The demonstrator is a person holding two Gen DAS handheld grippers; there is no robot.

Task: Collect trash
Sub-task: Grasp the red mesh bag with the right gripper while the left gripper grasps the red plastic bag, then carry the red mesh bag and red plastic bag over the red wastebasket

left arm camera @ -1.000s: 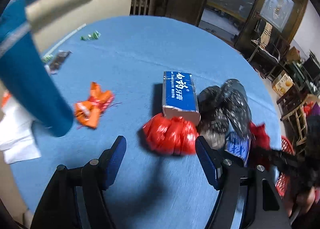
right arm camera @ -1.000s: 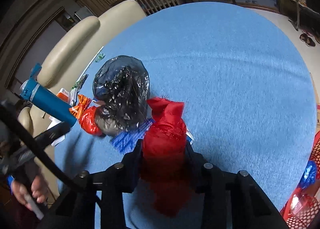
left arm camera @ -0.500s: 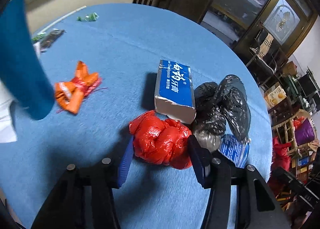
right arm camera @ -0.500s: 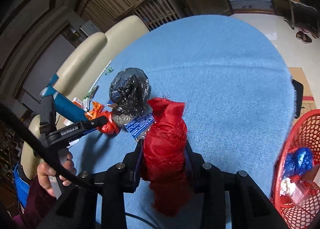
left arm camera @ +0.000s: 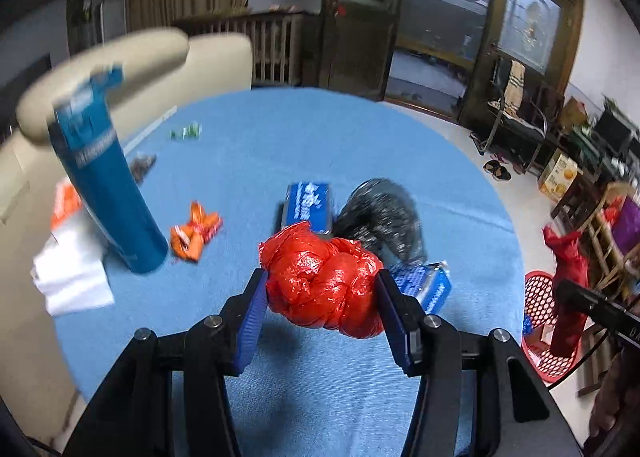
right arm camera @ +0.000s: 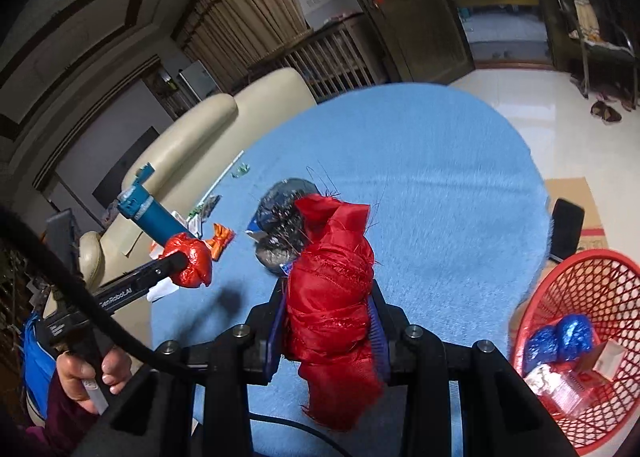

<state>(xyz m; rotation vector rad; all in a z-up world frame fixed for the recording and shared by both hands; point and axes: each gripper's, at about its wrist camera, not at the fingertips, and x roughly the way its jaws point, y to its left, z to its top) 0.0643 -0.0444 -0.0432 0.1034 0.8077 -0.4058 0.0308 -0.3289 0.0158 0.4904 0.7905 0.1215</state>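
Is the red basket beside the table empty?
No. The red basket already holds crumpled blue foil and other packaging.

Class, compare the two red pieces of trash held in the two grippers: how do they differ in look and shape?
The red plastic bag in the left gripper is glossy and crumpled into a round ball; the red mesh bundle in the right gripper is fibrous, fraying and elongated, hanging below the gripper. Both are red and clamped clear of the table.

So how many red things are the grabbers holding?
2. A crumpled red plastic bag sits squeezed in the left gripper, lifted above the blue table. A red mesh bundle is squeezed in the right gripper, near the red basket.
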